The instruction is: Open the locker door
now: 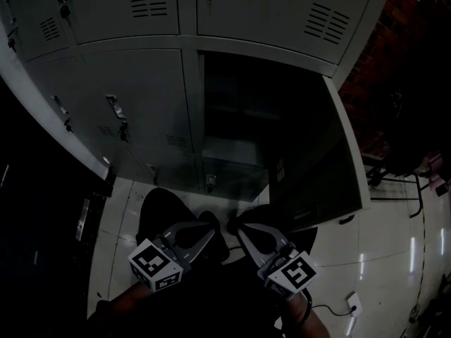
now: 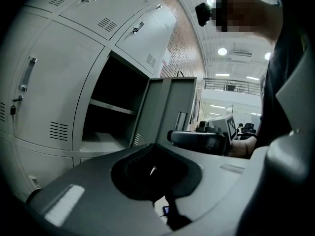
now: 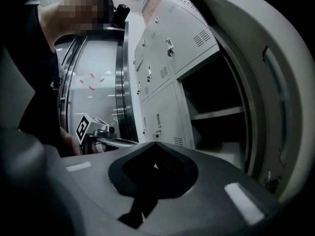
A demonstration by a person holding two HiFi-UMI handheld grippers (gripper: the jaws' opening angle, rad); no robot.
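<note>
I hold my left gripper (image 1: pixel 204 225) and right gripper (image 1: pixel 243 231) near me, both clenched on nothing, with the grey metal locker door (image 1: pixel 317 167) swung wide at right, so I judge no further move is needed.

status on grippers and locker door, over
Left gripper shut, empty. Right gripper shut, empty; both held low, touching nothing. Door stands wide open. Nothing seen in the way.

text: none legible | lockers (image 1: pixel 134 97): no readable labels or numbers | signs: none readable
</note>
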